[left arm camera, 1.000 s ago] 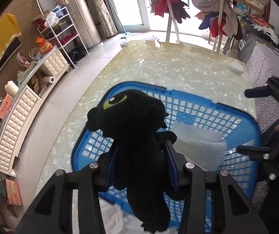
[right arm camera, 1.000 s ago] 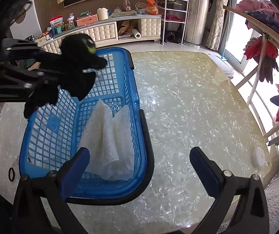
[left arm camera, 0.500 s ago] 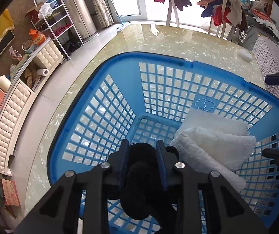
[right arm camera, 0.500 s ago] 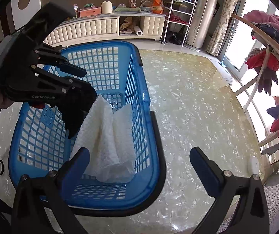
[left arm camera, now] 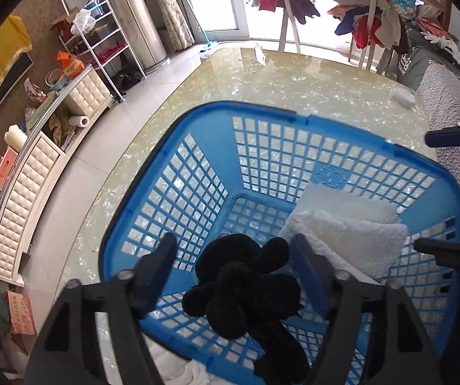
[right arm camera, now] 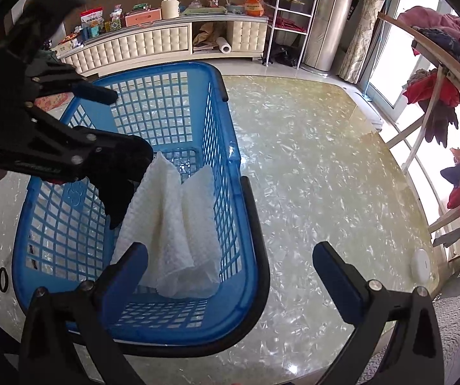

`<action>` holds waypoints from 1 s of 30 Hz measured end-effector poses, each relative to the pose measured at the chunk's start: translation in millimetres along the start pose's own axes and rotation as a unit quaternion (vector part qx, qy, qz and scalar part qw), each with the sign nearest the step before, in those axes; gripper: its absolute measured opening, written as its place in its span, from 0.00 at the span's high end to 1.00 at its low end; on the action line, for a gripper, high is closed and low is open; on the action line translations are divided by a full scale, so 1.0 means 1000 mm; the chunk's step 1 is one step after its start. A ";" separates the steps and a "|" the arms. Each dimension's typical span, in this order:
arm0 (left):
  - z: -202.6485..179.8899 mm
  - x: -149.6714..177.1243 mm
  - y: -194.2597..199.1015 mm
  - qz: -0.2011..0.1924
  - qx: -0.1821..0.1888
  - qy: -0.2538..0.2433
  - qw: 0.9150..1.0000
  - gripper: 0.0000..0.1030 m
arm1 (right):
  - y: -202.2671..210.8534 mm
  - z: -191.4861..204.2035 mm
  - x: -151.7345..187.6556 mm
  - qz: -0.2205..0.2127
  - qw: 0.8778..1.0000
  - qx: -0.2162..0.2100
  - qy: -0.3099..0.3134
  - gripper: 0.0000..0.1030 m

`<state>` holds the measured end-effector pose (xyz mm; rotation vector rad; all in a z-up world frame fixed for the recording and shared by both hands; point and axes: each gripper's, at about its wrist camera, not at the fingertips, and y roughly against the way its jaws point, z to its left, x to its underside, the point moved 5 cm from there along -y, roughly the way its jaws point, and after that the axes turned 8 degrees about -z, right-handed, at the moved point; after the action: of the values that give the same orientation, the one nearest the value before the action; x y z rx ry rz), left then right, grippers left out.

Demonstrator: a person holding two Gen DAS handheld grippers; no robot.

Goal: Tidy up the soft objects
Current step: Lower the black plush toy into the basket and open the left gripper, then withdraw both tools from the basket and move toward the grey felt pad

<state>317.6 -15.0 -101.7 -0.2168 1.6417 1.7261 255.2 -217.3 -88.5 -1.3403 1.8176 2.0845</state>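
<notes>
Jaws of the left gripper (left arm camera: pixel 233 256) are opening, spread wide on either side of the black plush toy (left arm camera: pixel 246 292), and their blue pads no longer press on it; the toy lies inside the blue basket (left arm camera: pixel 172 147), low down against the near wall. Beside it, against the basket's right wall, leans a folded white towel (left arm camera: pixel 348 227). Jaws of the right gripper (right arm camera: pixel 230 256) stand wide apart with nothing between them, hovering over the basket's near rim and the marbled counter (right arm camera: pixel 310 160). By my reading the task is well along: two soft things are already in the basket, the toy only just let go. A scrap of white cloth (left arm camera: pixel 178 369) shows at the bottom edge of the left view, outside the basket, so at least one item may still be waiting; whether more remain I cannot tell
</notes>
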 end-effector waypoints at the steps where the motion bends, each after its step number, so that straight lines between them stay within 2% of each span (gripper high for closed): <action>1: -0.001 0.000 0.003 -0.001 -0.001 -0.001 1.000 0.20 | 0.001 0.000 0.000 -0.001 1.000 0.001 0.000 0.00; 8: -0.006 0.004 0.028 -0.011 -0.018 -0.003 1.000 0.17 | 0.006 0.001 -0.001 -0.004 1.000 -0.002 -0.007 0.00; 14: -0.010 0.010 0.049 -0.021 -0.018 0.020 0.999 0.17 | 0.010 0.005 -0.002 -0.005 1.000 -0.006 -0.013 0.00; 17: -0.014 0.015 0.063 -0.029 -0.019 0.027 0.999 0.13 | 0.015 0.006 -0.004 -0.009 1.000 -0.008 -0.019 0.00; 22: -0.023 0.030 0.090 -0.046 -0.022 0.028 0.998 0.11 | 0.020 0.011 -0.006 -0.009 1.000 -0.013 -0.027 0.00; 24: -0.024 0.038 0.099 -0.058 -0.021 0.046 0.997 0.08 | 0.024 0.015 -0.007 -0.012 0.999 -0.019 -0.030 0.00; 26: -0.025 0.048 0.104 -0.059 -0.014 0.065 0.996 0.01 | 0.028 0.018 -0.008 -0.017 0.999 -0.021 -0.029 0.00; 30: -0.029 0.069 0.112 -0.055 -0.020 0.075 0.995 0.01 | 0.036 0.030 -0.012 -0.026 0.998 -0.040 -0.028 0.00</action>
<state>190.9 -6.0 -57.2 -0.4579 1.6709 1.6938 225.8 -197.6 -55.0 -1.3177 1.6750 2.1666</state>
